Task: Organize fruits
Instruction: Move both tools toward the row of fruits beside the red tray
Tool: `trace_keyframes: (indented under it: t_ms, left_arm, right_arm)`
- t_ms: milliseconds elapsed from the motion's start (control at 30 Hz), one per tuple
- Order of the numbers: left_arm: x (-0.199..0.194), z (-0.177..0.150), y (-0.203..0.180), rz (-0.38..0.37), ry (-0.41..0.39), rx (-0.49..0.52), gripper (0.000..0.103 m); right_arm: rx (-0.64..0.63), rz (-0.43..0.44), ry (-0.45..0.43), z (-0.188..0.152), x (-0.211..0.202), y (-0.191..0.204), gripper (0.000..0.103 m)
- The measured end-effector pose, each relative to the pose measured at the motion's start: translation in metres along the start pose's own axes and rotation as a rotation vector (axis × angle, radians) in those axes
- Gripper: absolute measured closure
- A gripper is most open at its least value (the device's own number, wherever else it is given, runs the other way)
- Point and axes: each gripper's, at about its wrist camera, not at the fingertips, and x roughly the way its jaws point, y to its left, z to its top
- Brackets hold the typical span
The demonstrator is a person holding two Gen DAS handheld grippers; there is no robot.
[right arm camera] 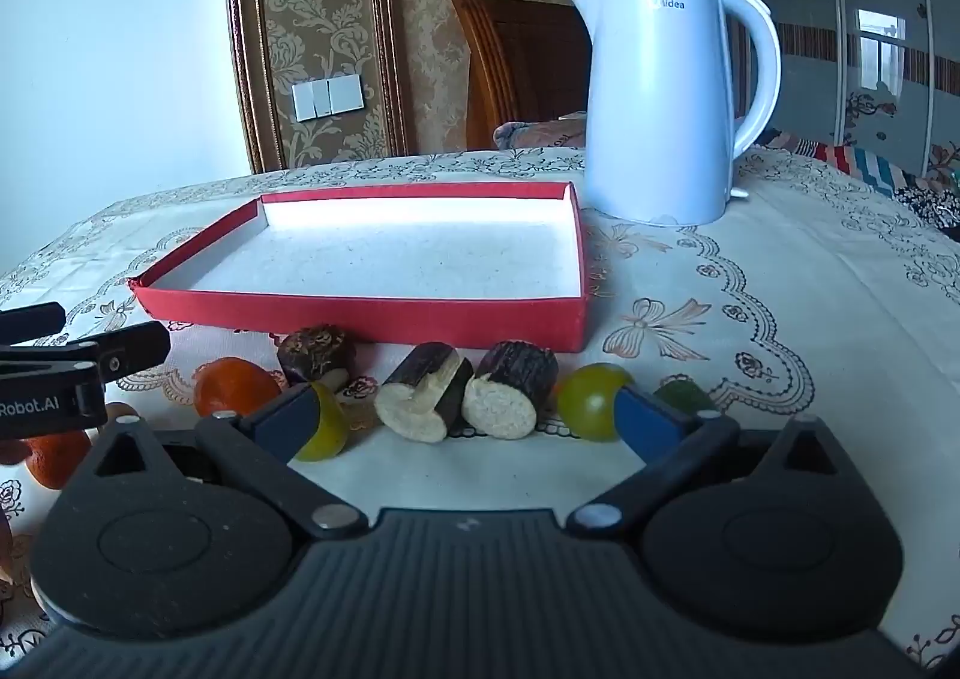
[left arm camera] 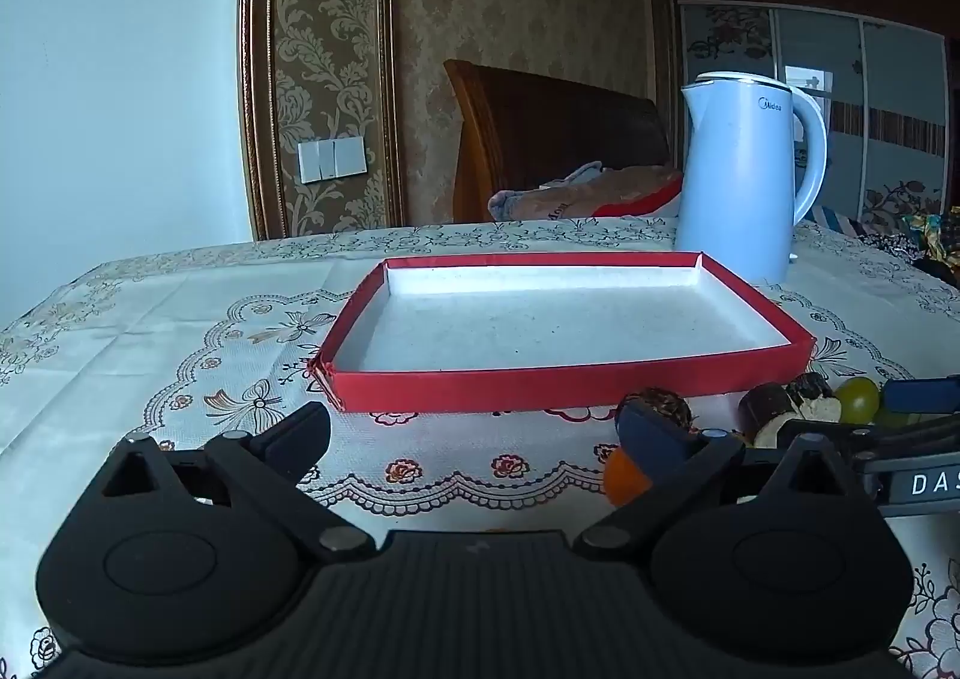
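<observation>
right gripper (right arm camera: 468, 415): jaws wide, nothing held, fruit row just ahead
left gripper (left arm camera: 474, 427): wide too, empty
fruits (right arm camera: 456, 397): on cloth, just in front of red tray (right arm camera: 360, 313)
step: prob first pick; nxt close on 1 piece, lift into tray

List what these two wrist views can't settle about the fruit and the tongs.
- Right wrist view: yellow-green fruit half hidden behind the right tongs' blue finger; dark green fruit likewise.
- Right wrist view: orange fruit at the left edge partly covered by the left tongs' body.
- Left wrist view: small orange fruit mostly behind a finger of the left tongs; the fruit count stays unclear.
</observation>
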Motion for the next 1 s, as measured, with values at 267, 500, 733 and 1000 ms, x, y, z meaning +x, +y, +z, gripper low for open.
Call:
trace_keyframes:
  t_ms: [267, 500, 733, 1000]
  left_arm:
    - [-0.006, 0.003, 0.0, 0.007, -0.027, 0.008, 0.0]
    - [0.0, -0.003, -0.003, 0.014, -0.011, 0.011, 0.0]
    - [0.007, -0.002, 0.007, 0.039, 0.026, -0.055, 0.0]
    - [0.009, -0.003, 0.008, 0.052, 0.047, -0.07, 0.0]
  right_arm:
    - [0.001, -0.004, -0.004, -0.001, 0.001, -0.003, 0.0]
    - [-0.007, -0.02, -0.006, -0.001, 0.001, -0.003, 0.0]
    - [-0.005, -0.024, -0.01, 0.0, 0.0, -0.003, 0.0]
    - [-0.006, -0.025, -0.052, -0.001, -0.007, -0.003, 0.0]
